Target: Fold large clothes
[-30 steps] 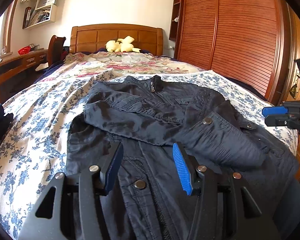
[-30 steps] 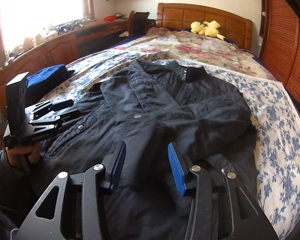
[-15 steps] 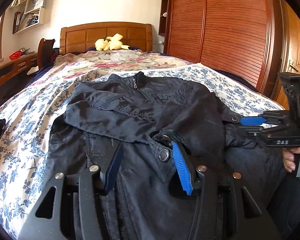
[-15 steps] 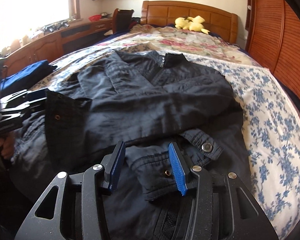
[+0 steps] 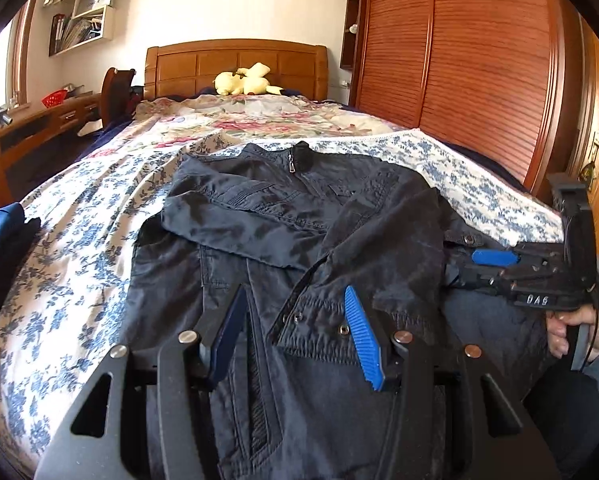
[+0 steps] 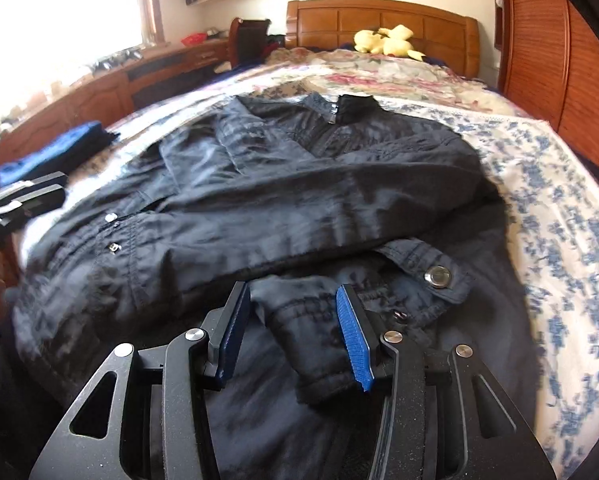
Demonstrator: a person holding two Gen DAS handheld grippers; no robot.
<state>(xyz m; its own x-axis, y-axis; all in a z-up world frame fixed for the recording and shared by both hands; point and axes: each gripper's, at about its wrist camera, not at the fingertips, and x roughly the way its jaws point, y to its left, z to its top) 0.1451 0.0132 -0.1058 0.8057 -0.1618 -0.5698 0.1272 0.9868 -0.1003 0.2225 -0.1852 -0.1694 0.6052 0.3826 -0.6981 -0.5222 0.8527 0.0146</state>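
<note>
Left gripper (image 5: 295, 336) at bottom centre of its view, jaws wide, nothing between them, poised over the lower front of the dark jacket (image 5: 299, 240). Right gripper (image 6: 295, 332) likewise at bottom centre, jaws wide; a snap-button cuff (image 6: 319, 320) lies between the pads but is not pinched. Jacket is spread collar-away on the floral bedspread (image 5: 79, 240), filling mid frame, both sleeves crossed over the chest.

Risks: slick fabric, so the folded sleeves likely slide apart if the hem is lifted fast; the loose cuff could catch on a pad and drag the sleeve out of place. A pinch of one layer only would leave the back panel behind and skew the fold.

Room: open bedspread beyond the collar, enough for a fold away. Right bed edge sits close to the jacket side in the right view. Folded blue cloth (image 6: 55, 152) at left edge, apart. Plush toy (image 5: 243, 80) and headboard (image 5: 235, 64) far, upper centre.
</note>
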